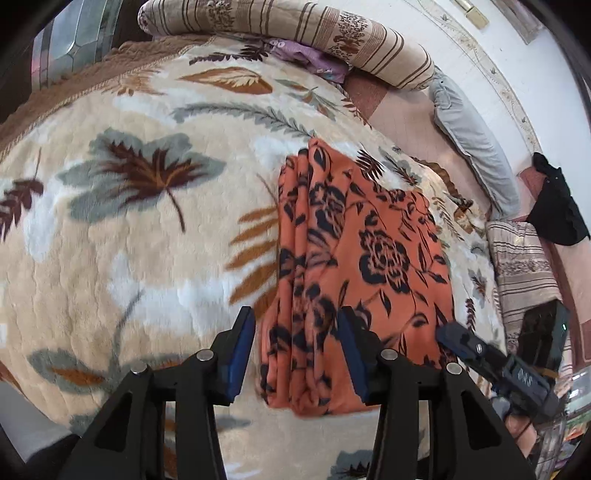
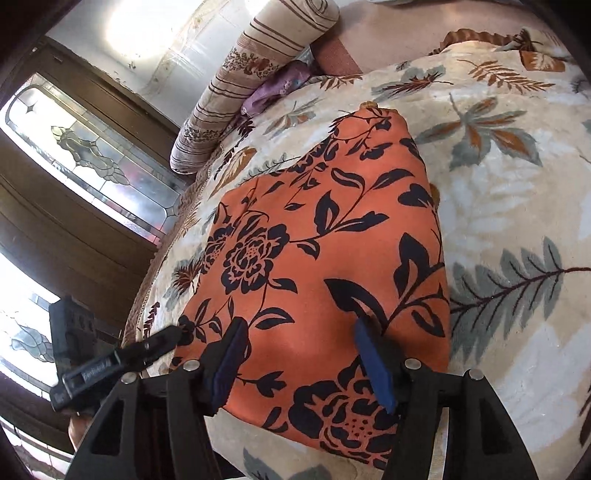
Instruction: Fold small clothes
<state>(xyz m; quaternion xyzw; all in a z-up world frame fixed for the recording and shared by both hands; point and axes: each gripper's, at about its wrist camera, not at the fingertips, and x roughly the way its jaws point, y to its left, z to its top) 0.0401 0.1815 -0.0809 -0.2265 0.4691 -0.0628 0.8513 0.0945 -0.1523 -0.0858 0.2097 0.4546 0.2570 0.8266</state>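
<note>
Left wrist view shows my left tongs (image 1: 295, 350) spread open and empty over the near layered edge of the orange cloth with black flower print (image 1: 354, 266), which lies folded into a rectangle on the cream leaf-patterned plush blanket (image 1: 129, 240) covering the bed. My right tongs (image 2: 306, 354) also gape, gripping nothing, above that cloth (image 2: 325, 266). I judge folding nearly finished; perhaps one more fold remains. At twelve o'clock a striped beige bolster (image 1: 295, 29) and purple fabric (image 1: 314, 59) sit well clear.
</note>
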